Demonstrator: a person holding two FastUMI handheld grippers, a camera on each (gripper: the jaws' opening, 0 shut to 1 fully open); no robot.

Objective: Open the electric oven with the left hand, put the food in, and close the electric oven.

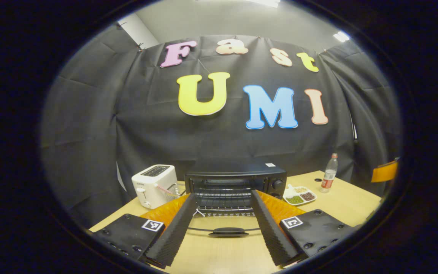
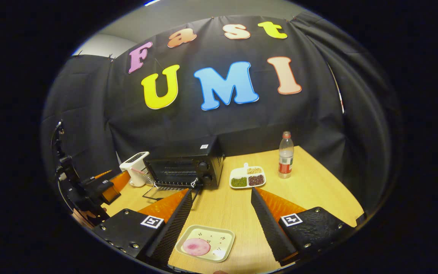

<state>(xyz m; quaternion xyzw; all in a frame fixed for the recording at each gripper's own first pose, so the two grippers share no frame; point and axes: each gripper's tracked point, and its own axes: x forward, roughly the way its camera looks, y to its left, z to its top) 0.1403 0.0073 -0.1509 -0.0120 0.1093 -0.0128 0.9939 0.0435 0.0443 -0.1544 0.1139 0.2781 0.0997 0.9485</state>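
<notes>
Step in hand: oven [image 1: 236, 182] door [image 1: 228, 224] already down and lying flat on the table [image 1: 340, 205], so opening judged done; food not yet picked up.
Left gripper [image 1: 222, 228]: fingers spread wide, grasping nothing, hanging just above the lowered door with its handle [image 1: 228, 231] between them but untouched.
Right gripper [image 2: 219, 224]: released too, fingers well apart over the table, the tray [image 2: 219, 234] with the pink round of food [image 2: 196, 246] lying between and below them (no contact visible).
Where the food is: on the tray at the near edge of the table, well apart from the oven, which stands at the back beside the toaster [image 1: 154, 184].
Next move, as a judgement: lower the right gripper onto the tray rim, clamp, carry it level to the open mouth and slide it onto the rack [image 1: 224, 201]; left gripper best drawn aside to leave the way free.
Hard to make out: rack depth and free room inside the dark oven; near edge of the tray cut off low in the right gripper view.
Bystanders: divided dish [image 2: 247, 177] and bottle [image 2: 286, 155] to the right of the oven, near the carrying path.
</notes>
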